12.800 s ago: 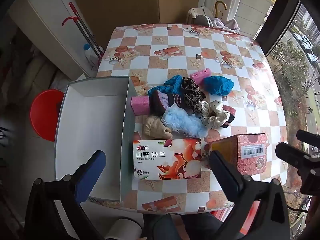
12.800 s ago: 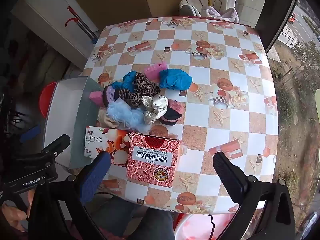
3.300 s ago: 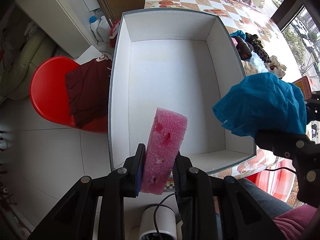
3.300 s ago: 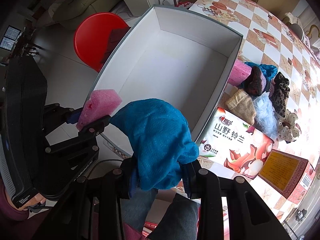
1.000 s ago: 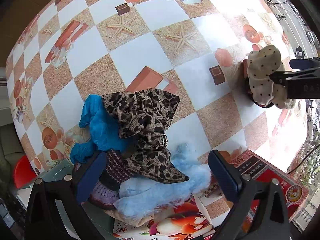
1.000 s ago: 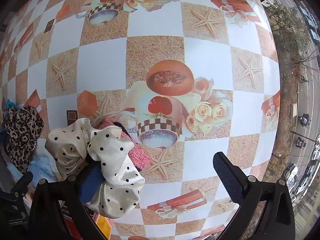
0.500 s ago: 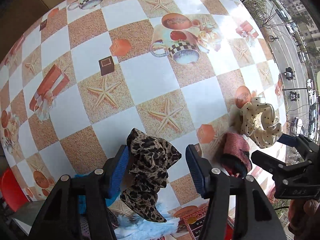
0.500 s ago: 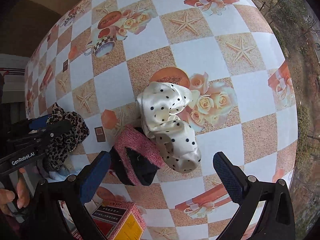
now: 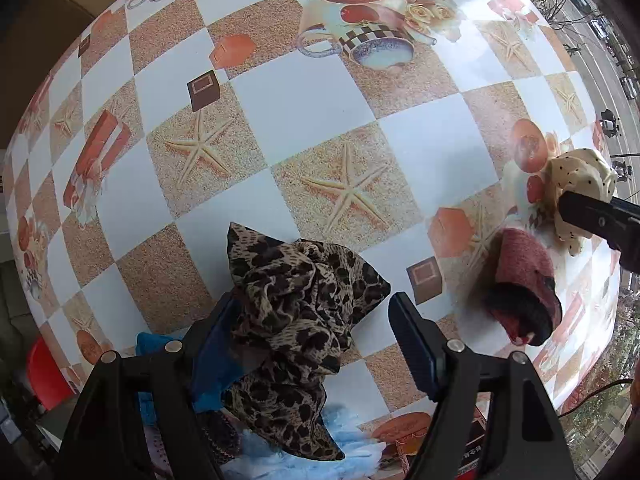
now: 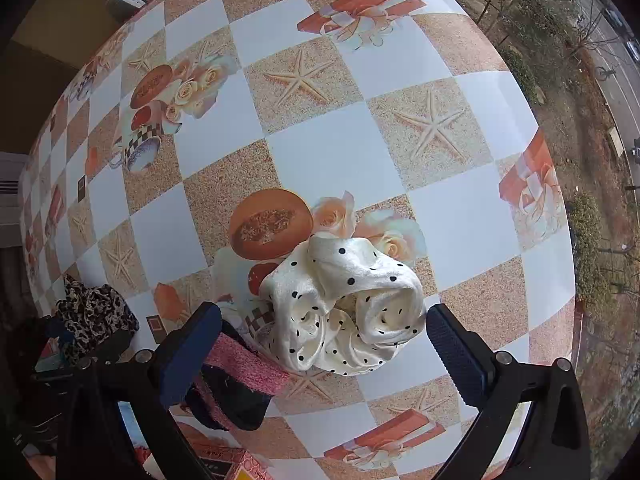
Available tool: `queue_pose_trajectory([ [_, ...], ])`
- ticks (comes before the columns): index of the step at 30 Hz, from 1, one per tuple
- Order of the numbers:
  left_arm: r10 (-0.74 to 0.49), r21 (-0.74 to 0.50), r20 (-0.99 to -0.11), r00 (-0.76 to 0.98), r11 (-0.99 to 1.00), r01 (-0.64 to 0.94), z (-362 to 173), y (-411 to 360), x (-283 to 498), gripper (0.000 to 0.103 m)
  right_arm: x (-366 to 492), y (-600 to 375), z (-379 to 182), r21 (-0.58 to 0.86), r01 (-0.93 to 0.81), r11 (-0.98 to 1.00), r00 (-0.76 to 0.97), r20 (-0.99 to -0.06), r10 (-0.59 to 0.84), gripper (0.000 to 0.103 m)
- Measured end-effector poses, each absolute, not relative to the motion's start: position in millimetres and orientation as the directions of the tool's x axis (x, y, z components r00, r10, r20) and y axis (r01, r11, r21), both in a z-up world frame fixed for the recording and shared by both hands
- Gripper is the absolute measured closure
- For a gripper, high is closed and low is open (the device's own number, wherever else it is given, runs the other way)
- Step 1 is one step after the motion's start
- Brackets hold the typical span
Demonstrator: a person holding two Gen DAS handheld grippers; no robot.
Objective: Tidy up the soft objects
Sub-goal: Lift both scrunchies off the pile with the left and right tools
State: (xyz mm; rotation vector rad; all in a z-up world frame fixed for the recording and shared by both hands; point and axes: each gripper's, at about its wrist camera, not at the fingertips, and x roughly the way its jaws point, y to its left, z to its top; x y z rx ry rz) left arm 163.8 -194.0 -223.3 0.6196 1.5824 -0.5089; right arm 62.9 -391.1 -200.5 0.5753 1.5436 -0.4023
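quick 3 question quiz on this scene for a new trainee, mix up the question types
1. True or false: the leopard print cloth lies between the fingers of the left gripper.
2. Multiple choice: which item sits between the fingers of the right gripper? A) blue cloth B) white polka dot scrunchie C) tissue box
3. Fill in: beside the scrunchie, toward the left gripper, lies a pink and ____ knit item.

Key: 1 true; 2 B; 3 black
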Motion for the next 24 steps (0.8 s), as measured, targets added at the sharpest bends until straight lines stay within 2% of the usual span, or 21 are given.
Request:
queue_pose_trajectory([
  [6, 0.066, 0.027, -0.997, -0.037, 0.766, 0.642, -237, -206, 157, 0.018, 46, -400, -227, 0.037, 0.614, 0.788, -0.059, -0.994, 0.093, 0.000],
  [11, 0.066, 0.020, -0.997, -0.050, 0.778, 0.628, -246, -216, 173, 0.000, 50, -395, -233, 0.025, 0.626, 0.779, -0.064, -0.995, 0.083, 0.000],
  [19, 0.035, 0.013, -0.999, -0.025, 0.799, 0.601, -250, -221, 180, 0.000, 83, -405, -247, 0.027, 0.616, 0.787, -0.095, -0.990, 0.108, 0.000],
  [20, 0.043, 0.013, -0.998, -0.037, 0.805, 0.593, -242, -212, 176, 0.000, 82, -403, -246, 0.023, 0.611, 0.791, -0.100, -0.989, 0.106, 0.002],
  [22, 0.064, 0.009, -0.995, -0.072, 0.811, 0.586, -243, -211, 184, 0.001, 79, -396, -239, 0.020, 0.595, 0.803, -0.093, -0.991, 0.094, 0.011],
  [23, 0.062, 0.010, -0.996, -0.070, 0.812, 0.584, -245, -211, 186, 0.006, 76, -391, -236, 0.019, 0.591, 0.807, -0.087, -0.992, 0.087, 0.022],
  [24, 0.053, 0.012, -0.997, -0.052, 0.809, 0.587, -240, -212, 186, 0.012, 73, -392, -233, 0.021, 0.587, 0.809, -0.076, -0.994, 0.081, 0.038],
])
